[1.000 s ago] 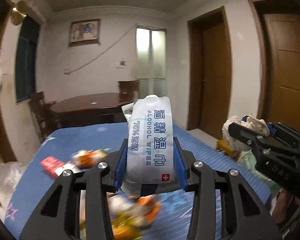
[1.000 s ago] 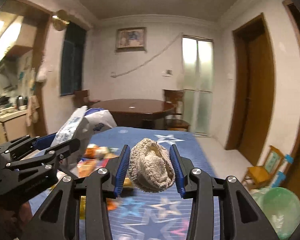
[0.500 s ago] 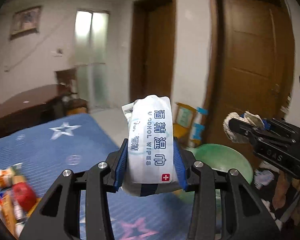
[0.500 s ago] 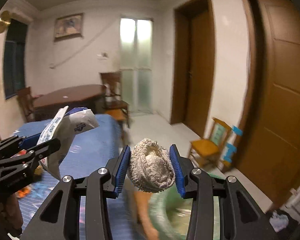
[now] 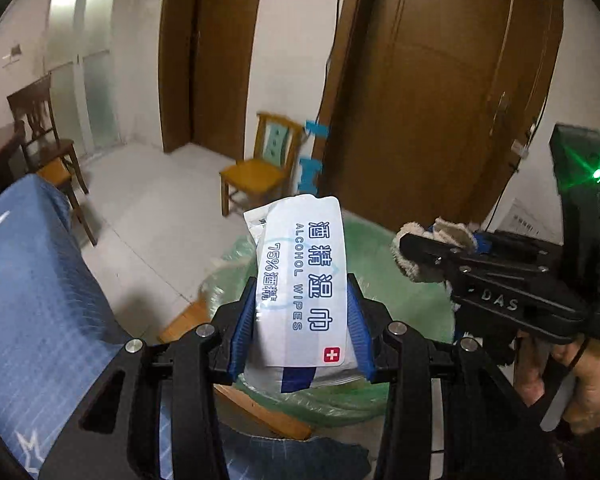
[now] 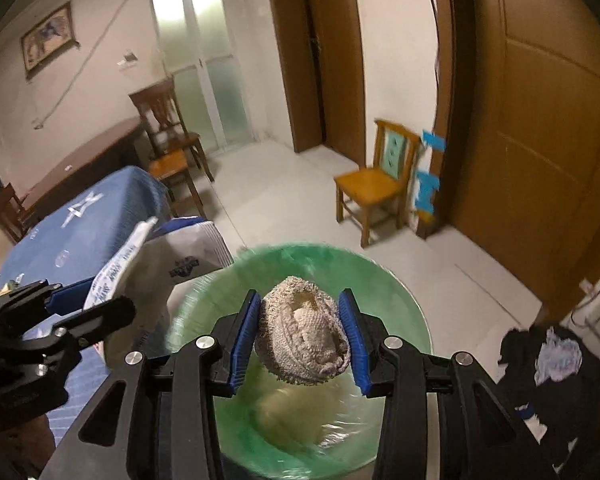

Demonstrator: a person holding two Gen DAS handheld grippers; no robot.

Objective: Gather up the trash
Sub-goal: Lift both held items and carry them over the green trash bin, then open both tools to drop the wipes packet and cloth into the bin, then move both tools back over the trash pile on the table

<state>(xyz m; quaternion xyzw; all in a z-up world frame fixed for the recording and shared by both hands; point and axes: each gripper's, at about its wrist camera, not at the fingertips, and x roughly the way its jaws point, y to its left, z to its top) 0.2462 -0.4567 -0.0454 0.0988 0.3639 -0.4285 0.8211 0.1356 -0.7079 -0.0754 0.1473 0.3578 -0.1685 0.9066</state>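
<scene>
My left gripper is shut on a white alcohol wipes packet, which stands upright between the blue pads. My right gripper is shut on a balled beige knitted cloth. Both hang above a bin lined with a green plastic bag, whose liner fills the space under the packet in the left wrist view. The right gripper with the cloth shows at the right there. The left gripper and its packet show at the left in the right wrist view.
A table with a blue star-patterned cloth lies to the left of the bin. A small yellow wooden chair stands by a brown door. Dark clothing lies on the floor at right. A dark dining table and chairs stand farther back.
Both grippers have swung right, away from the blue table with its wrappers, and tilted down over the green-lined bin. Each keeps its hold on its item.
</scene>
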